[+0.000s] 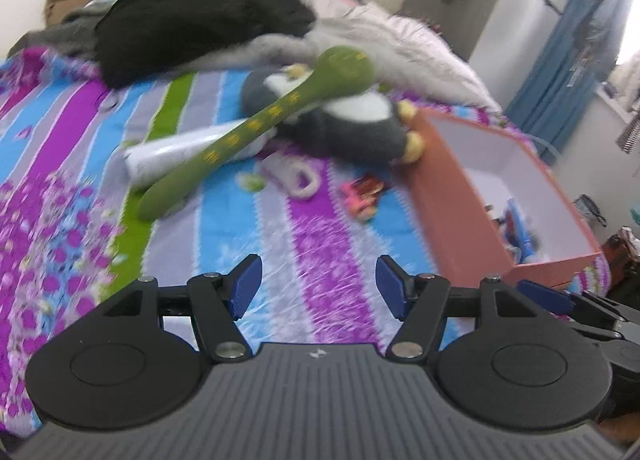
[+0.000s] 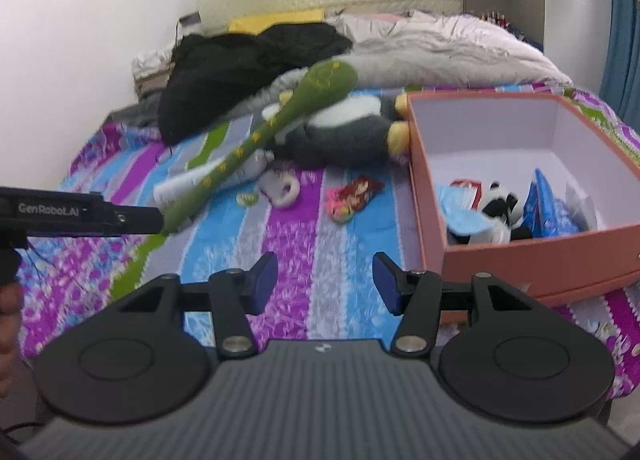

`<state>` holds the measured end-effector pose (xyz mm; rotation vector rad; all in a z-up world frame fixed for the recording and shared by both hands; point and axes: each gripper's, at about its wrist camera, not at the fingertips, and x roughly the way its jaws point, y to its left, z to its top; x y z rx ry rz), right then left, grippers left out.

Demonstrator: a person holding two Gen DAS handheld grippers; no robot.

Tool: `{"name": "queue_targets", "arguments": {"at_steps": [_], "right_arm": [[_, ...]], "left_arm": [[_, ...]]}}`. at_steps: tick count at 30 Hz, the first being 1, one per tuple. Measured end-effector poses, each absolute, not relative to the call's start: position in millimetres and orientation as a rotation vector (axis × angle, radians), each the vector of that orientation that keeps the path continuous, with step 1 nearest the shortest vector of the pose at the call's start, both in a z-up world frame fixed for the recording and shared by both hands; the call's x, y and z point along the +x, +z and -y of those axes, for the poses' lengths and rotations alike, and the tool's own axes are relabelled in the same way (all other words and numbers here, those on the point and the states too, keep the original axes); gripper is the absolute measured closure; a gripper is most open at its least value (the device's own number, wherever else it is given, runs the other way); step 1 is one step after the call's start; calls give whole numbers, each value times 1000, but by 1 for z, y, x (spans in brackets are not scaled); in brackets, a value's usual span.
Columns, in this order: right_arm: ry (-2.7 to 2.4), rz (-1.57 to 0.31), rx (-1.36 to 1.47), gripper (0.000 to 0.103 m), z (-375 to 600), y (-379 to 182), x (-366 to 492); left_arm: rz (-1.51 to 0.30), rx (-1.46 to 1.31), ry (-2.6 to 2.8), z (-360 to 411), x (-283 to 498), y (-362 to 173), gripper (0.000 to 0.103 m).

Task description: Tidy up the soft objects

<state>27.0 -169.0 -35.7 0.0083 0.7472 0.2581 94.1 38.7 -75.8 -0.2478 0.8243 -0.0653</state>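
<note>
L gripper (image 1: 318,286): jaws apart, empty, over bedspread.
R gripper (image 2: 325,282): same.
Snake (image 1: 256,128): green plush, lying on bed across penguin (image 1: 352,128), beside box (image 2: 436,220).
Handling: prob. light, floppy; pinch mid-body.

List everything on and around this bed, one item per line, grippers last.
green plush snake: one, green with yellow marks, lying diagonally across the other toys
grey plush toy: one, grey and white with yellow feet, beside the box
box: one, orange outside, white inside, open on the bed
panda plush: one, black and white, inside the box
small red toy: one, red and pink, on the bedspread
black clothing: one pile, near the headboard
bedspread: one, striped purple, blue, grey
left gripper: open, empty
right gripper: open, empty
</note>
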Motion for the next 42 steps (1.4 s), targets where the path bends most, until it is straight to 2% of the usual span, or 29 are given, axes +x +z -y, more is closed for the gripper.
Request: {"name": "queue_targets", "arguments": {"at_steps": [11,23,37,42], "right_arm": [[290,-777,-34,48,148,-71,54],[295,-834,-73,48,137,-117,110],[271,-797,-107,49,129,-152,187],[260,-803,-114,49,130,-161,205]], "left_arm": [[-911,-286,13,-66,127,-125,35],[-919,-279,12,-68,204,-162,35],[-881,-373,5,-63,297,-198,36],[-886,-455,13,-67,321,-212,44]]}}
